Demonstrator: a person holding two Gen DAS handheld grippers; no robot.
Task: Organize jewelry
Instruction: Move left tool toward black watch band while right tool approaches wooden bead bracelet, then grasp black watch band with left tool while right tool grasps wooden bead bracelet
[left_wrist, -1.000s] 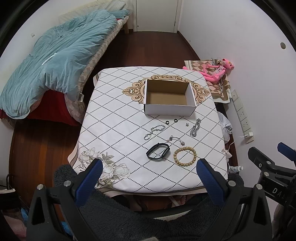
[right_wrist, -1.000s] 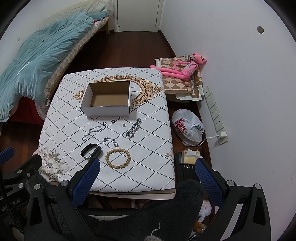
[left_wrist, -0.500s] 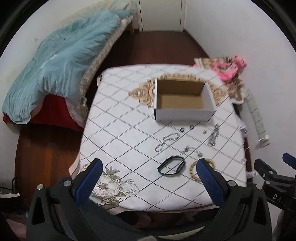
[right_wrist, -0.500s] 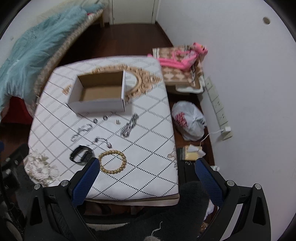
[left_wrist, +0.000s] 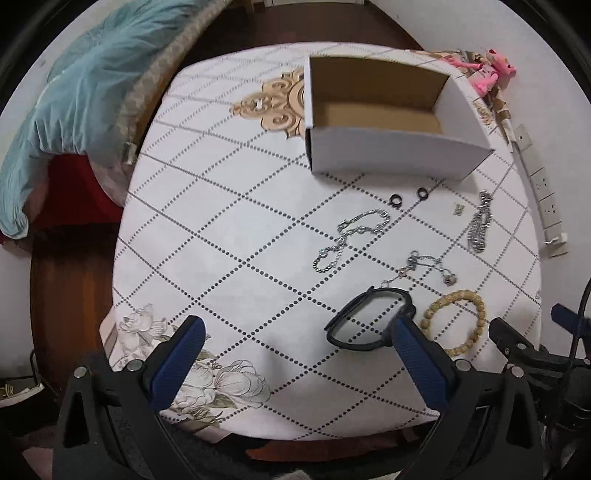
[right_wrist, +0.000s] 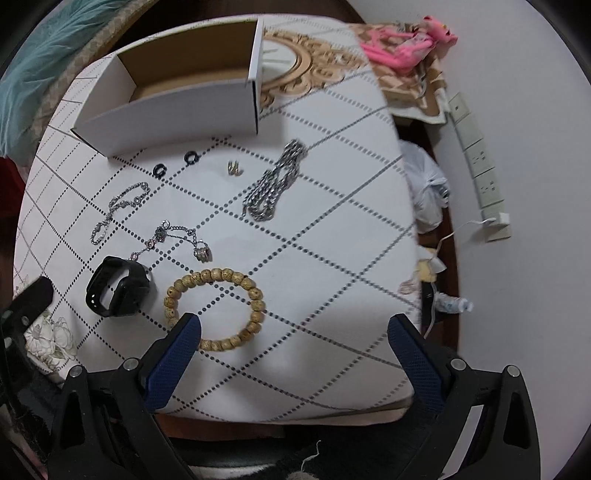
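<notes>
An open white cardboard box (left_wrist: 391, 151) (right_wrist: 177, 122) stands at the far side of the patterned table (left_wrist: 221, 236). In front of it lie two small black rings (left_wrist: 395, 200), a thin silver bracelet (left_wrist: 351, 240) (right_wrist: 118, 206), a silver charm chain (left_wrist: 428, 266) (right_wrist: 177, 236), a thick silver chain (left_wrist: 480, 225) (right_wrist: 275, 182), a small earring (right_wrist: 233, 168), a black band (left_wrist: 369, 319) (right_wrist: 118, 286) and a wooden bead bracelet (left_wrist: 456, 325) (right_wrist: 218, 306). My left gripper (left_wrist: 295, 343) is open above the table's near edge. My right gripper (right_wrist: 291, 339) is open, its left finger over the bead bracelet.
A bed with a teal duvet (left_wrist: 74, 92) stands left of the table. A pink plush toy (right_wrist: 406, 44), a power strip (right_wrist: 480, 162) and a white plastic bag (right_wrist: 424, 184) lie on the floor by the right wall.
Both grippers have moved forward and down toward the table. The jewelry now looks much larger and closer. Nothing on the table has moved.
</notes>
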